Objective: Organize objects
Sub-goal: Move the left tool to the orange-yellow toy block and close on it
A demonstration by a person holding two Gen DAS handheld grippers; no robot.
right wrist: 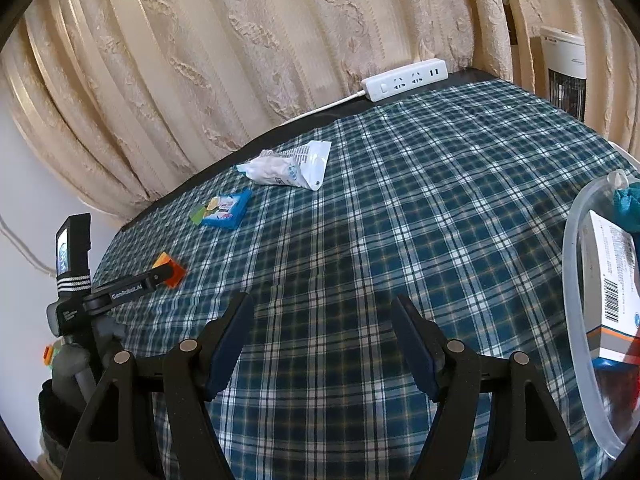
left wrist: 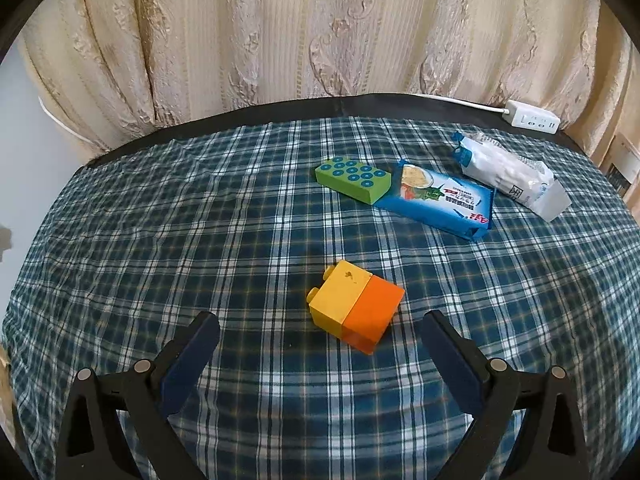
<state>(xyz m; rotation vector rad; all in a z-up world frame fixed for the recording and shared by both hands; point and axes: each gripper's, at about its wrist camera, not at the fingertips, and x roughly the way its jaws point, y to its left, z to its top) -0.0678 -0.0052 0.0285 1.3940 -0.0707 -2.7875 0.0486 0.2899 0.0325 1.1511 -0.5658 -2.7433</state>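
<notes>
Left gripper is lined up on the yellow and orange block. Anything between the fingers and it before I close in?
Nothing visible. The left gripper is open, and the yellow and orange block lies just ahead on bare plaid tablecloth. The green block and blue snack packet lie farther back, clear of the approach.

A lived-in home room: heavy cream embossed curtains (left wrist: 280, 40) hang behind a table under a blue plaid cloth (left wrist: 200, 240), a white power strip (right wrist: 406, 79) at its edge.
</notes>
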